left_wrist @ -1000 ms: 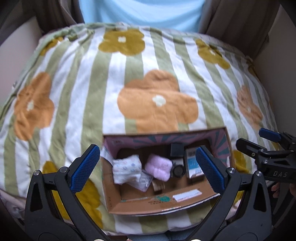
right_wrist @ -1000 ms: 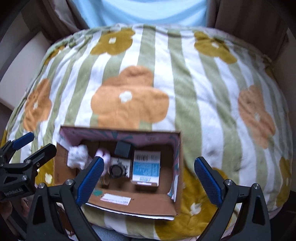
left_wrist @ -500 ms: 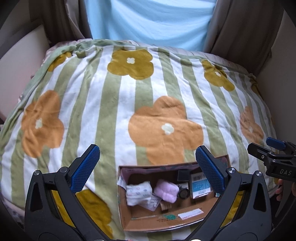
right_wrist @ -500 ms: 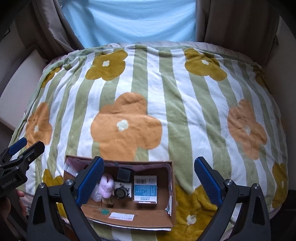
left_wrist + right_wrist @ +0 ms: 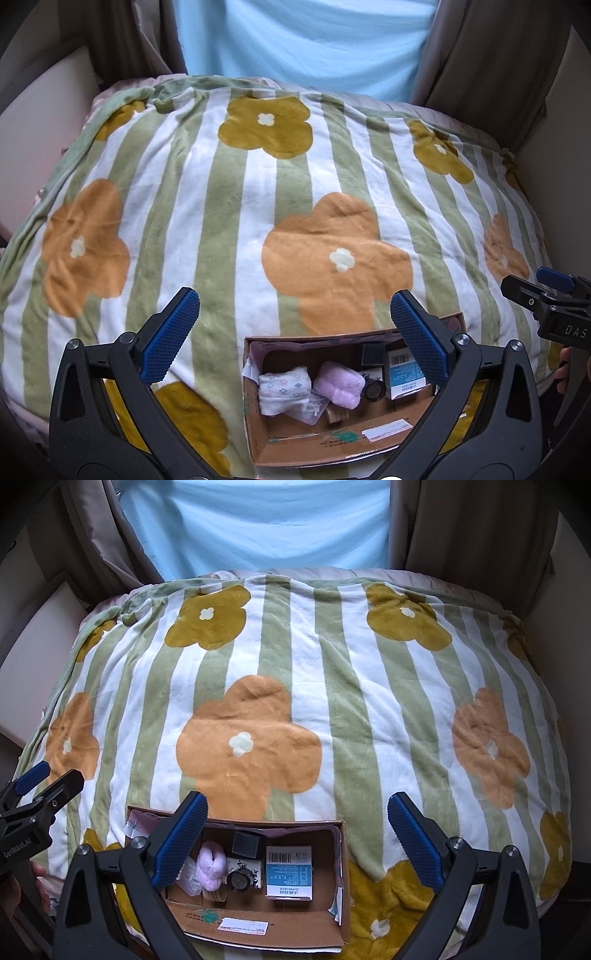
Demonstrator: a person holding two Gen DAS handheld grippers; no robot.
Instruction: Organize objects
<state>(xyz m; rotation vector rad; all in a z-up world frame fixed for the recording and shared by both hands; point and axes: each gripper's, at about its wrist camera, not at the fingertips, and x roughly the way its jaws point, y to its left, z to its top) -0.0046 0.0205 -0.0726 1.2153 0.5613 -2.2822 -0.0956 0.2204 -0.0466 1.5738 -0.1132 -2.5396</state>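
The cardboard box (image 5: pixel 258 923) sits at the near edge of the flowered blanket (image 5: pixel 295 664), its long axis running left to right, holding a blue-and-white carton (image 5: pixel 289 871), a pink plush (image 5: pixel 211 866) and a white patterned bundle (image 5: pixel 284 387). It lies low and left of the right gripper (image 5: pixel 295 834), low and right of the left gripper (image 5: pixel 295 332) — between them. Both grippers are spread wide, empty; neither is clearly nearer.

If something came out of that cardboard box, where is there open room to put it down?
The flowered green-striped blanket lies bare from the brown cardboard box up to the pale blue curtain, and also right of the box. Inside the box it is crowded: white patterned cloth bundle, pink fluffy item, blue-and-white carton. Only its near floor strip is free.
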